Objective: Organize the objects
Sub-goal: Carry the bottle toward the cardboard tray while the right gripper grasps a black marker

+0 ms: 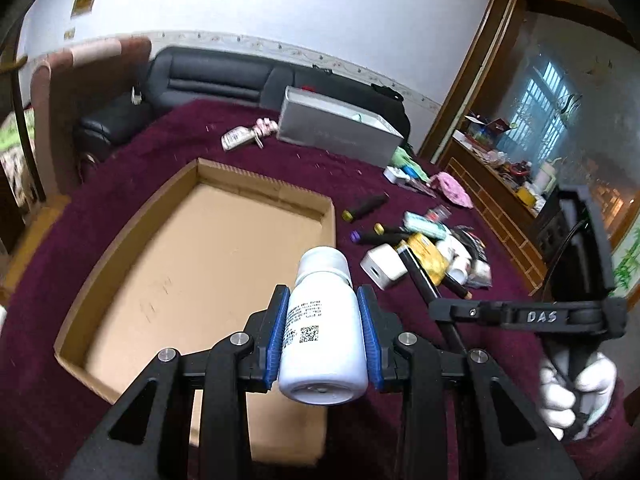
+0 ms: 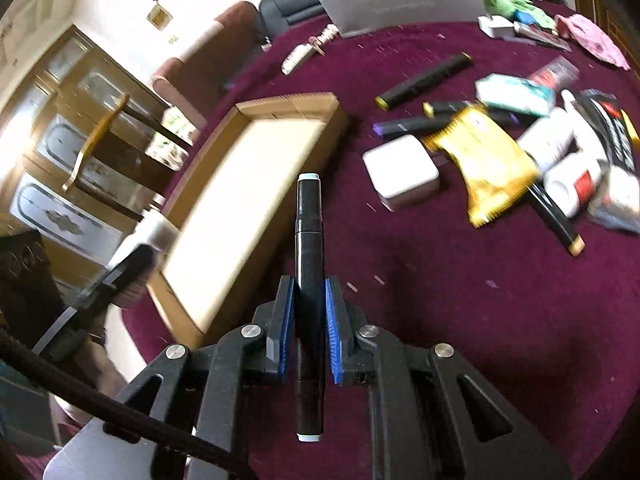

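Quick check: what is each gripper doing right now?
Left gripper: shut on the white bottle.
Right gripper: shut on a black marker.

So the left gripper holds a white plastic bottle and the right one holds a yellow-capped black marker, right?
Nearly. In the right wrist view the black marker in the right gripper has pale grey-white caps, not yellow. The left gripper does hold the white plastic bottle.
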